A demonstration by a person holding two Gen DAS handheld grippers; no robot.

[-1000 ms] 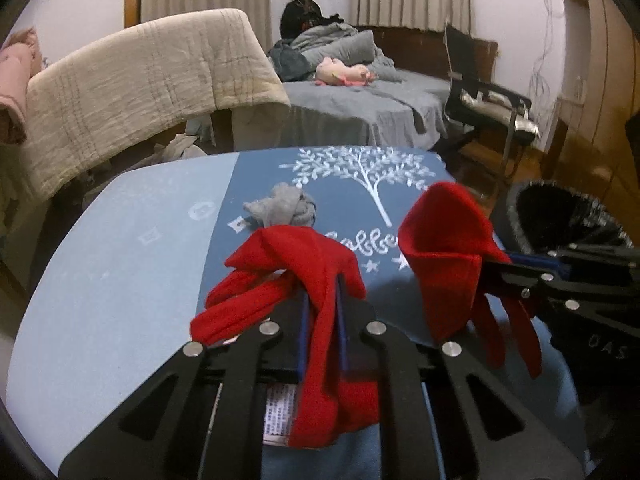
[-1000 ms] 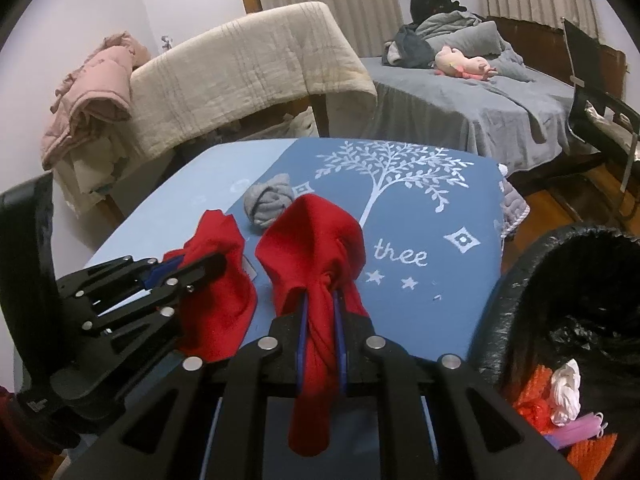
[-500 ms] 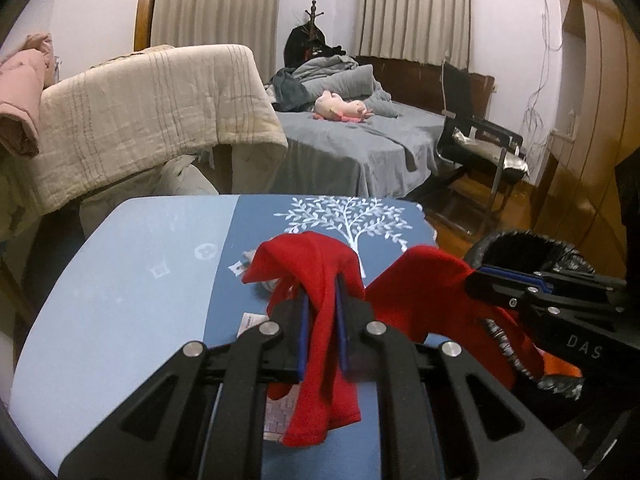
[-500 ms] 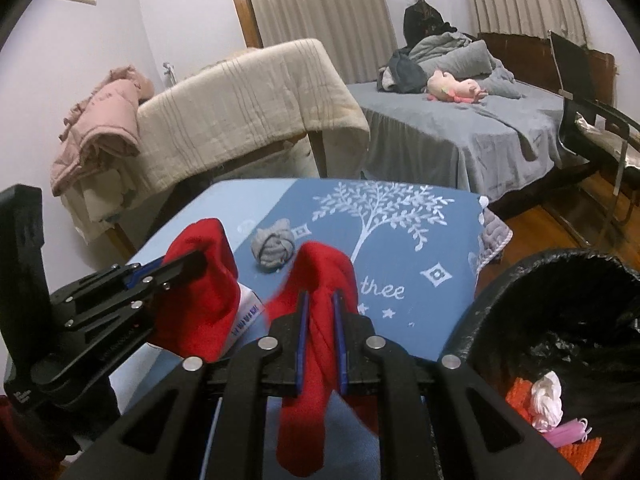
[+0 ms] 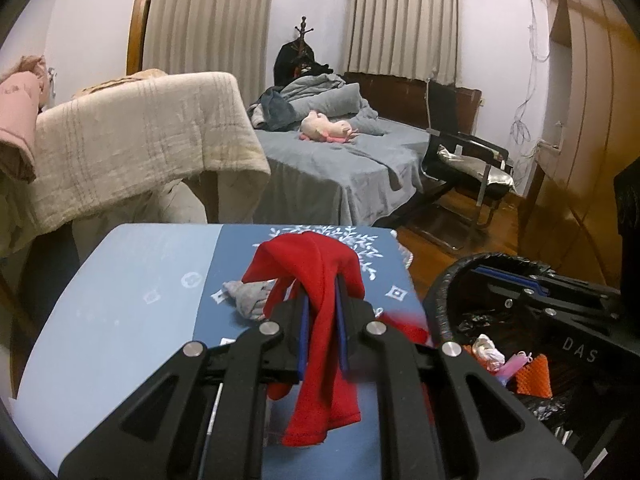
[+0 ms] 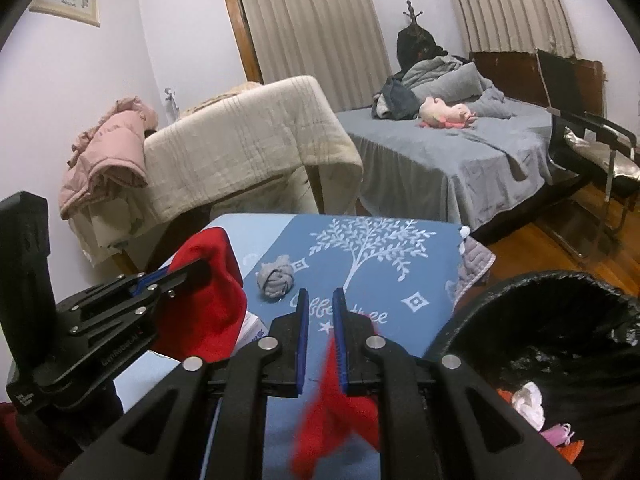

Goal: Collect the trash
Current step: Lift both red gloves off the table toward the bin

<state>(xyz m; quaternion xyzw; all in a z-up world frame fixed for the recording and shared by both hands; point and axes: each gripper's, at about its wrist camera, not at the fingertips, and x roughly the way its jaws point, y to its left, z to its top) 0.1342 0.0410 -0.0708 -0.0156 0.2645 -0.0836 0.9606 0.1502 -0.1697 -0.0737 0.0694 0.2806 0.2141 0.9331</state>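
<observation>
My left gripper is shut on a red cloth and holds it above the blue table; it also shows in the right wrist view. My right gripper is open, and a second red cloth is blurred and dropping below its fingers. In the left wrist view the right gripper reaches over the black trash bin. A grey balled cloth lies on the table.
The black-lined bin stands right of the table and holds white, pink and orange trash. A bed, a blanket-draped chair and a black chair stand beyond.
Both grippers have risen and moved right toward the bin. The right gripper has opened and its red cloth is slipping down out of the jaws.
</observation>
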